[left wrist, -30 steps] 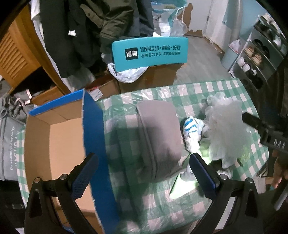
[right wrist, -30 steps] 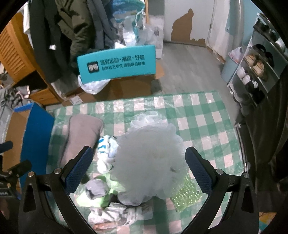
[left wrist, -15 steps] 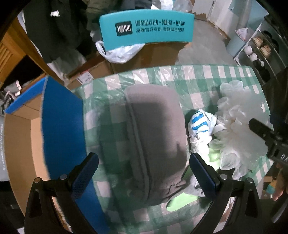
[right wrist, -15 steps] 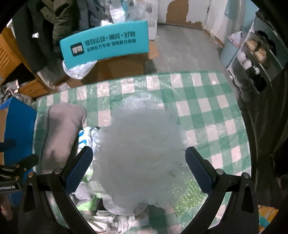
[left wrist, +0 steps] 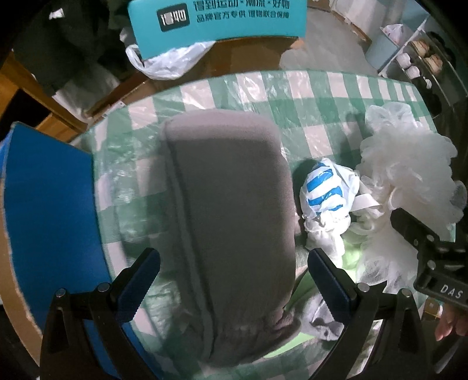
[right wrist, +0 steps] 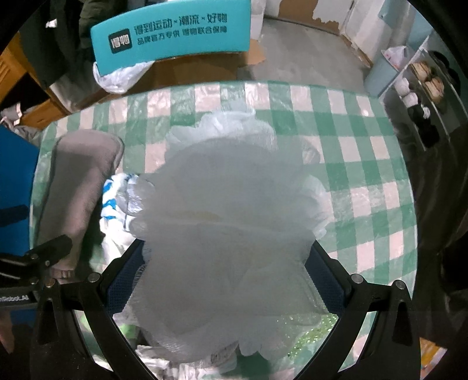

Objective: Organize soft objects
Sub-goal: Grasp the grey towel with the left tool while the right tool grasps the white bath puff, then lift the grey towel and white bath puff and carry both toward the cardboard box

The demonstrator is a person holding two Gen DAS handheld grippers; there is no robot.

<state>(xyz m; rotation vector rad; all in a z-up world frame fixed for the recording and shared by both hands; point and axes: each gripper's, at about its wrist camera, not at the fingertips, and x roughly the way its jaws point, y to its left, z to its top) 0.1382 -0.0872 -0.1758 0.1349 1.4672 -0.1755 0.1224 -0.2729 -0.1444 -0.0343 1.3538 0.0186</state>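
Observation:
A long grey cushion [left wrist: 231, 222] lies on the green checked tablecloth [left wrist: 310, 96]. My left gripper [left wrist: 234, 277] is open, with a finger on either side of the cushion's near end. To its right sit a white item with blue stripes [left wrist: 324, 187] and a white mesh bath pouf [left wrist: 409, 181]. In the right wrist view the pouf [right wrist: 231, 222] fills the gap of my open right gripper [right wrist: 225, 277], its mesh brushing both fingers. The grey cushion [right wrist: 79, 187] and the left gripper [right wrist: 44, 257] show at the left there. Pale green and white soft pieces lie under the pouf, mostly hidden.
An open cardboard box with a blue flap [left wrist: 49, 210] stands against the table's left side. A teal board with printed text [left wrist: 216, 23] and a plastic bag [left wrist: 163, 61] sit beyond the far edge. A shoe rack [right wrist: 421, 87] is at the right. A green beaded piece [right wrist: 310, 330] lies near the front.
Both grippers have moved forward and down. The left one went from beside the box to astride the cushion. The right one has closed in until the pouf sits between its fingers.

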